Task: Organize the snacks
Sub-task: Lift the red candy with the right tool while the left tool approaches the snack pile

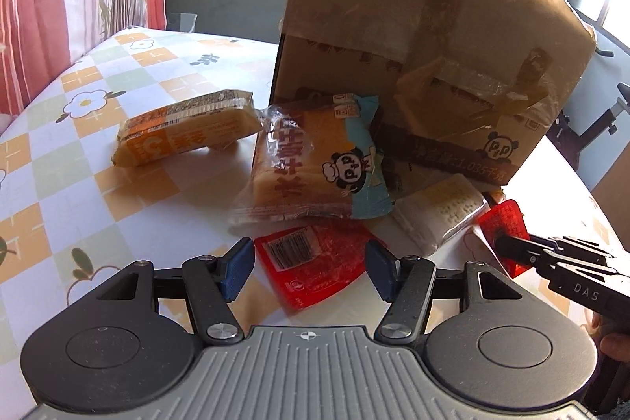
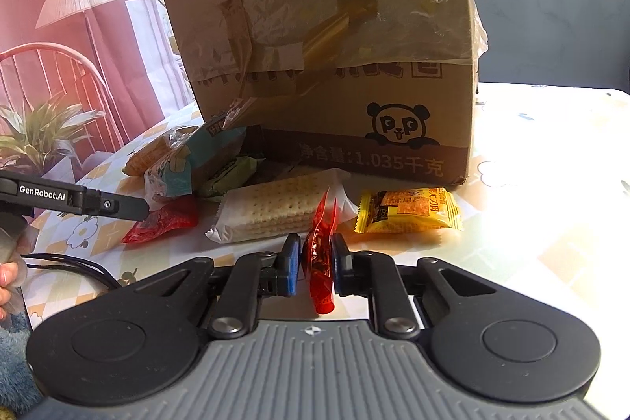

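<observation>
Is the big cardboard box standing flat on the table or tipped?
Tipped. The cardboard box leans, one bottom edge raised, and the panda bread packet and other snacks lie under that side.

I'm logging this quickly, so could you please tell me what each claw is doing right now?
Left claw: open, holding nothing, over a red packet on the table.
Right claw: shut on a red sachet.
</observation>
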